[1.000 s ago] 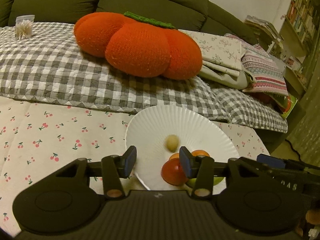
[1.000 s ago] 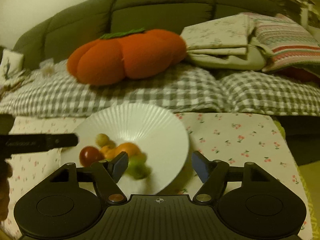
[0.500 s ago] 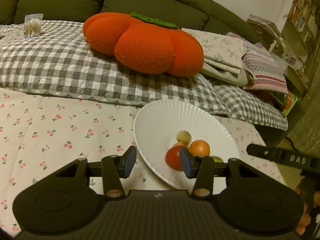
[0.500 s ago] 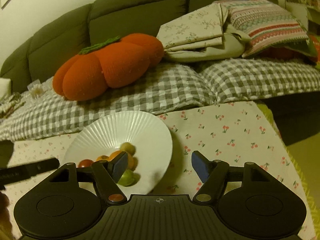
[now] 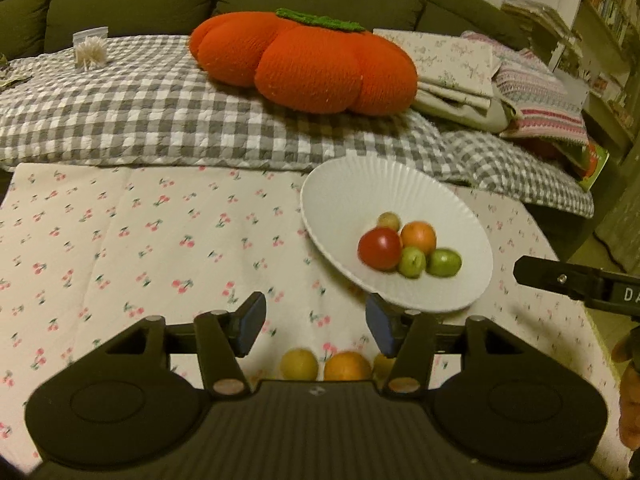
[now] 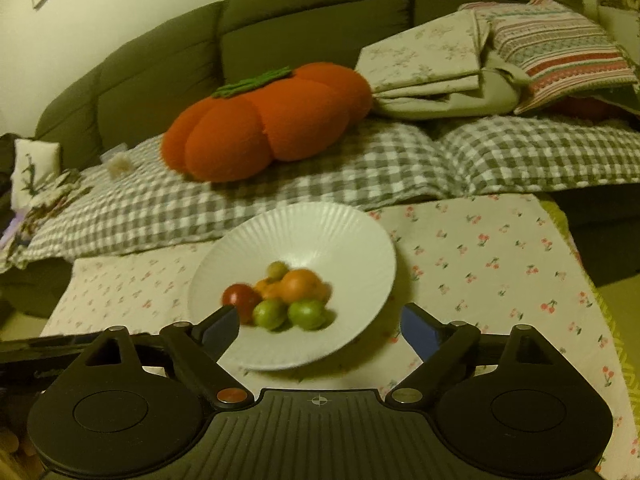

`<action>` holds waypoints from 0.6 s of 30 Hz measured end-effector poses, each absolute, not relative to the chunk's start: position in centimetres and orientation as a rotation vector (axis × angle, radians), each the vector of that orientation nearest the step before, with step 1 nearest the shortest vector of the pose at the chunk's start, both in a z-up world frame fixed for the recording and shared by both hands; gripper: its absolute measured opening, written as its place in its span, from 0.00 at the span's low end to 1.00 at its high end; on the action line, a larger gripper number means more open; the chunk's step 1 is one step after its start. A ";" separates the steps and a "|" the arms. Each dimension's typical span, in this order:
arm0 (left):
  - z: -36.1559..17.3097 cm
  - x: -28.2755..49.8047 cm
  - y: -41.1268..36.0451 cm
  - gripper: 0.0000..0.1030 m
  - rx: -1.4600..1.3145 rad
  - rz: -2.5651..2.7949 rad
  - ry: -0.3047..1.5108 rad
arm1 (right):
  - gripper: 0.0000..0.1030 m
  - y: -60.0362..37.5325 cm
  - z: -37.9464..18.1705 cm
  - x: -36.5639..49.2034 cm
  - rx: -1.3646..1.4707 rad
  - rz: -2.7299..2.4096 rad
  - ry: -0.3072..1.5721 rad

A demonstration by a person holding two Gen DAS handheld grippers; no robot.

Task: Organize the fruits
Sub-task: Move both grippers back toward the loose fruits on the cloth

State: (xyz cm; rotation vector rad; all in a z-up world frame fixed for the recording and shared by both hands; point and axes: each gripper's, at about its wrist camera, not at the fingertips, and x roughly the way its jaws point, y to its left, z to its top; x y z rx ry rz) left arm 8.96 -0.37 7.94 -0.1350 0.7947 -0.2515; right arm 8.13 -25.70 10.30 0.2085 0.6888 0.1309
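White cotton cloth printed with small red cherries (image 5: 132, 240) covers the low table in front of me. Far left of it lies bare cloth. Moving right, my left gripper (image 5: 316, 326) hangs above the near edge with its blue-padded jaws spread apart and nothing between them. Just beneath it, three loose fruits lie on the cloth: a small yellow round fruit (image 5: 299, 364), a round orange (image 5: 347, 366) and a third yellow one (image 5: 383, 364) half hidden behind the right finger. Further right sits the white ribbed ceramic plate (image 5: 360, 184), holding a red tomato-like fruit (image 5: 379, 248), a second orange (image 5: 418, 237), two small green fruits (image 5: 412, 262) and a pale one behind. My right gripper (image 6: 320, 330) hovers over the plate's near rim, jaws also wide and empty.

I judge the risks as these: the loose fruits are round and may roll off the near edge if nudged; a finger catching the plate rim could tip it and scatter the pile; the third fruit is partly hidden, so I could misjudge the grasp.
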 end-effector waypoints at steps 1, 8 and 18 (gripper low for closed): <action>7.9 8.6 -0.3 0.53 -0.130 -0.245 0.804 | 0.87 -25.6 10.3 7.9 0.207 0.137 0.696; 6.7 6.4 0.7 0.53 -0.144 -0.222 0.885 | 0.87 -24.5 10.1 6.6 0.189 0.181 0.716; 6.1 6.2 0.6 0.53 -0.076 -0.238 0.888 | 0.87 -22.6 9.3 6.0 0.153 0.242 0.764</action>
